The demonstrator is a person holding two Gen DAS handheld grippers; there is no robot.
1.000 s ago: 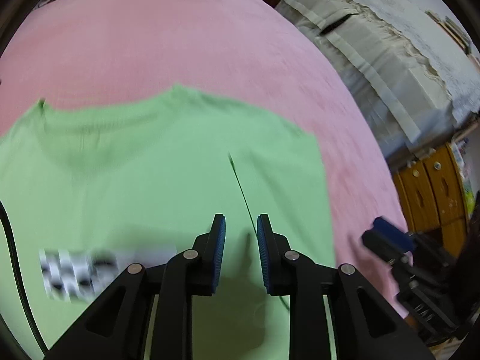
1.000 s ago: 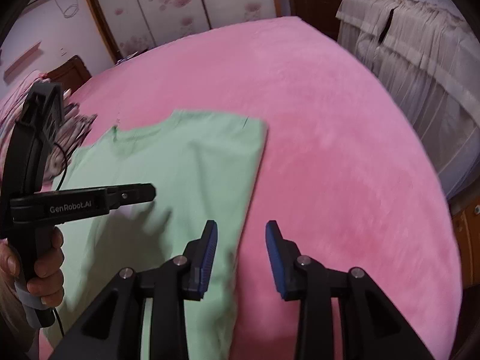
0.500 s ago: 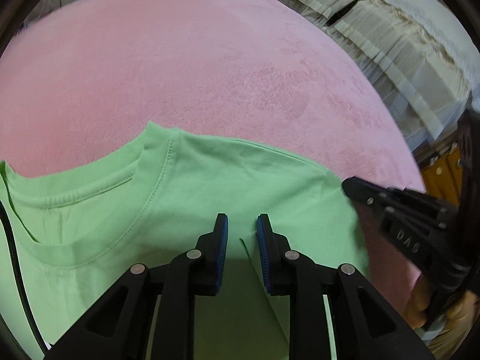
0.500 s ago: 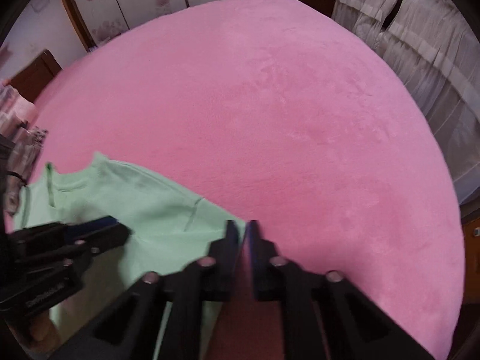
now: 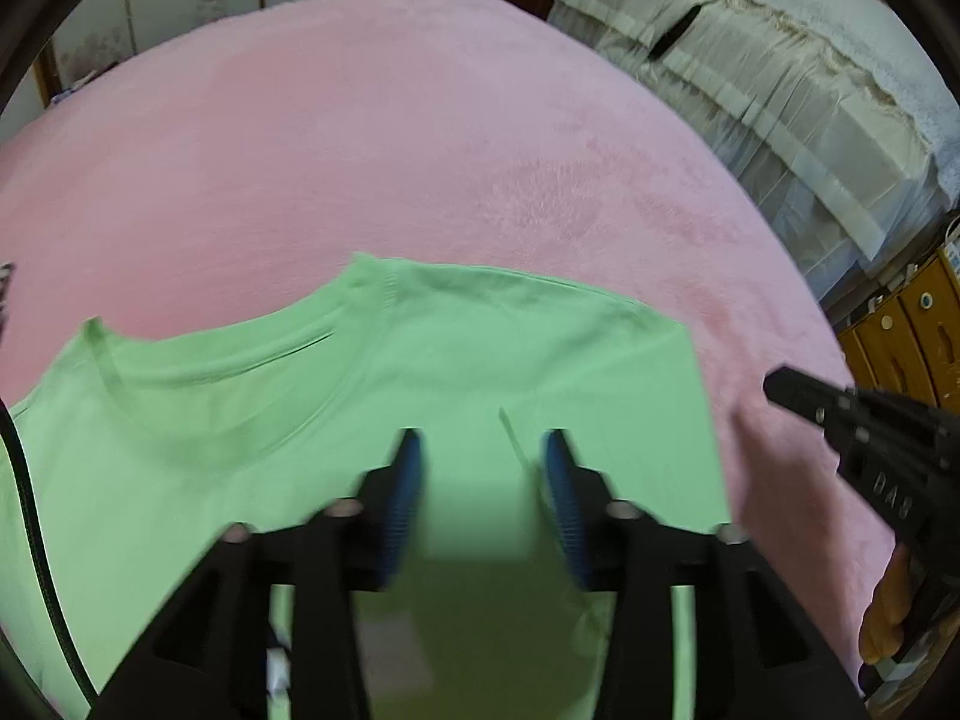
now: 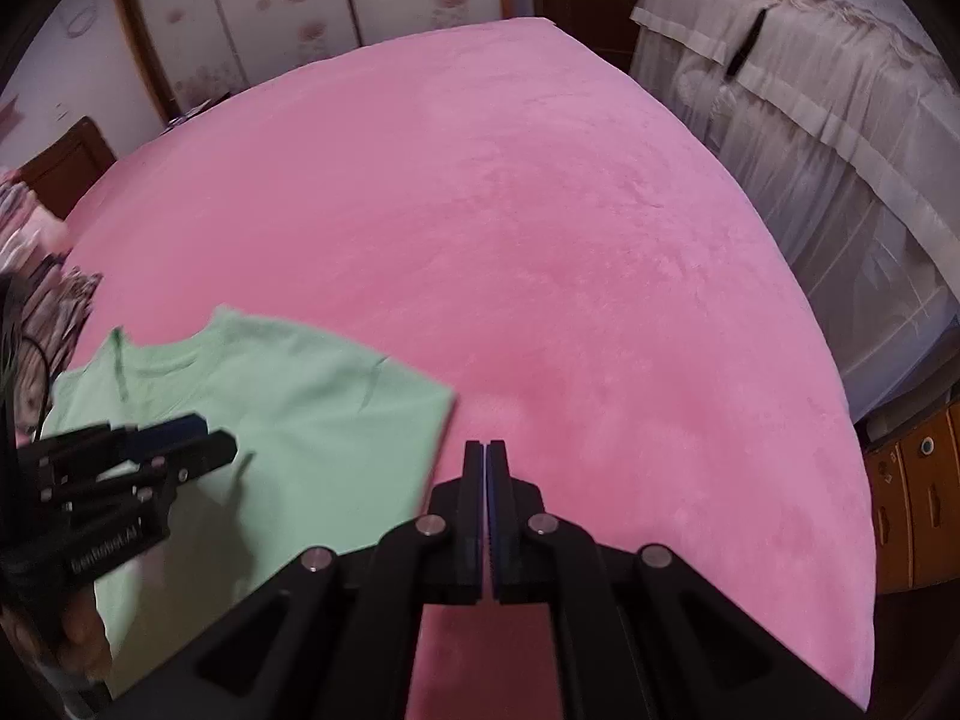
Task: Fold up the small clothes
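The big pink blanket (image 6: 540, 252) has the green shirt (image 5: 372, 420) lying flat near its front edge, collar up. The left gripper (image 5: 480, 468) has now opened wide over it. The right gripper (image 6: 486, 450) stays pinched tight beside the shirt, holding nothing.

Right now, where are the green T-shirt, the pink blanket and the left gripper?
green T-shirt (image 5: 420, 360), left wrist view, chest below collar.
pink blanket (image 6: 570, 240), right wrist view, bare middle.
left gripper (image 5: 480, 468), left wrist view, between fingertips.

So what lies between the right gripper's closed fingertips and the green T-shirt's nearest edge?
Only bare pink blanket. In the right wrist view, the right gripper sits shut just off the green T-shirt, with a narrow strip of blanket between them.
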